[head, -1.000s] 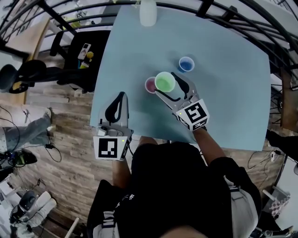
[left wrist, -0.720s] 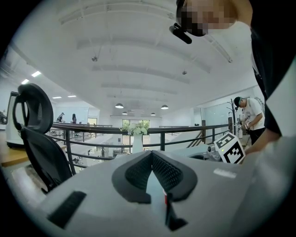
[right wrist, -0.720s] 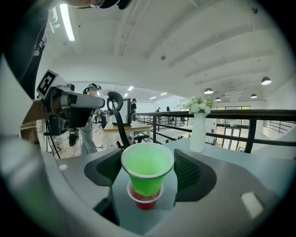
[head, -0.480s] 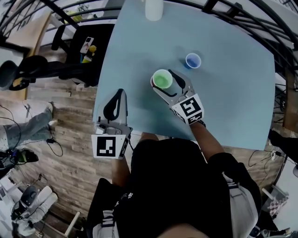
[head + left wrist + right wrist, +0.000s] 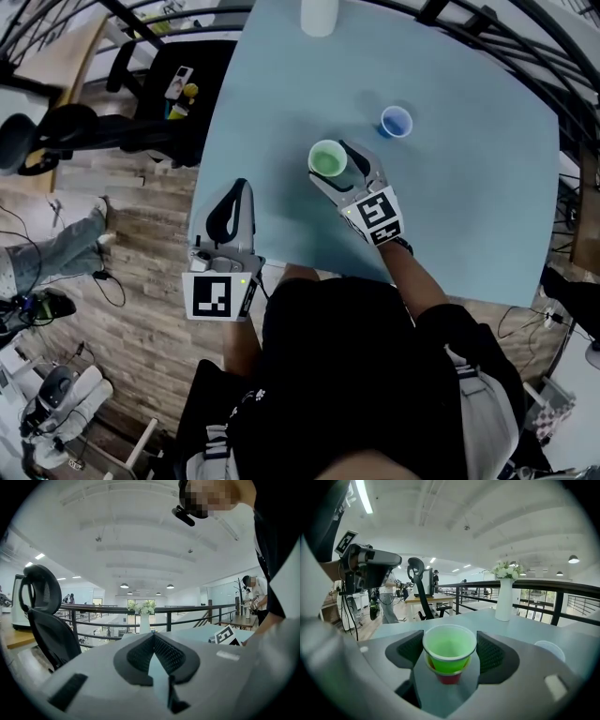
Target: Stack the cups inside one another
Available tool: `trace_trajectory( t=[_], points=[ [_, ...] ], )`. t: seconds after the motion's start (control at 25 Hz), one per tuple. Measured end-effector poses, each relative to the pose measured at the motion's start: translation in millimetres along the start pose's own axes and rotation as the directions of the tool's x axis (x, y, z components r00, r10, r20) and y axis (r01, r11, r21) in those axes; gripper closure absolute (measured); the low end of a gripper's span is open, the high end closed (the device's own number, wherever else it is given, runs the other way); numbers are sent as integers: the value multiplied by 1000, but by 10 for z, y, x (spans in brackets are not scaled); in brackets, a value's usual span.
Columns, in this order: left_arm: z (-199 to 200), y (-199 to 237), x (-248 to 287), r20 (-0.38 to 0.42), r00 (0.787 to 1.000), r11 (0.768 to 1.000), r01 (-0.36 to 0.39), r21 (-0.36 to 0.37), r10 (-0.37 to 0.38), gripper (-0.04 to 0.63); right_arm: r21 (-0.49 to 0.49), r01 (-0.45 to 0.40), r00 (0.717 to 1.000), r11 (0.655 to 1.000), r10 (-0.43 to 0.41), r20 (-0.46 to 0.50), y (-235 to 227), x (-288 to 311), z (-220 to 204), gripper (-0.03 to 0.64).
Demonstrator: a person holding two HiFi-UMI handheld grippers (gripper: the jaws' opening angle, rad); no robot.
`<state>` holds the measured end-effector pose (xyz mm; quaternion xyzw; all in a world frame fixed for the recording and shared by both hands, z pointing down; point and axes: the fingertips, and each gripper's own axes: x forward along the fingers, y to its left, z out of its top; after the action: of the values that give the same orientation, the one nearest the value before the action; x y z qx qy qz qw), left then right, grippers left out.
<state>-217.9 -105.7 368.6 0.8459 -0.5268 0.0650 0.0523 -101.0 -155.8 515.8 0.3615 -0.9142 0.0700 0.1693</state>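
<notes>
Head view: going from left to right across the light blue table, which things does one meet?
left gripper → green cup → blue cup

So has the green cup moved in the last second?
Yes: the green cup shifted left, away from the blue cup, and now nests in the red cup.
</notes>
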Motion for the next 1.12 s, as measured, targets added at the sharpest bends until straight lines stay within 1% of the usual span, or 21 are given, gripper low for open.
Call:
trace_trajectory(
  t=[0.28,0.44,0.68,0.72,0.84,1.0,1.12],
  points=[
    [-19,45,-22,-6,1000,1000,-17,2,17,603,-2,-11,999,1000,11,-35,21,69,-161,255],
    [-13,69,-36,-11,1000,1000,-27,-6,27,602,6,-17,999,1000,17,-32,25,97,-173,255],
    [-36,68,-58,-15,999,1000,-30,8,30,603,6,-35,999,999,35,-34,48,125,-185,255],
    [-34,64,-62,-15,999,999,-31,9,31,603,7,-39,999,999,40,-37,55,126,-193,252],
    [-14,70,-78,-10,999,999,-37,7,37,602,22,-48,998,999,49,-42,72,131,-211,212],
    [-3,65,-91,-8,999,999,-41,9,41,602,24,-51,999,998,51,-18,72,100,-137,212],
    [12,30,-82,-5,999,999,-39,18,39,603,33,-42,999,999,41,19,42,24,-18,210]
  ],
)
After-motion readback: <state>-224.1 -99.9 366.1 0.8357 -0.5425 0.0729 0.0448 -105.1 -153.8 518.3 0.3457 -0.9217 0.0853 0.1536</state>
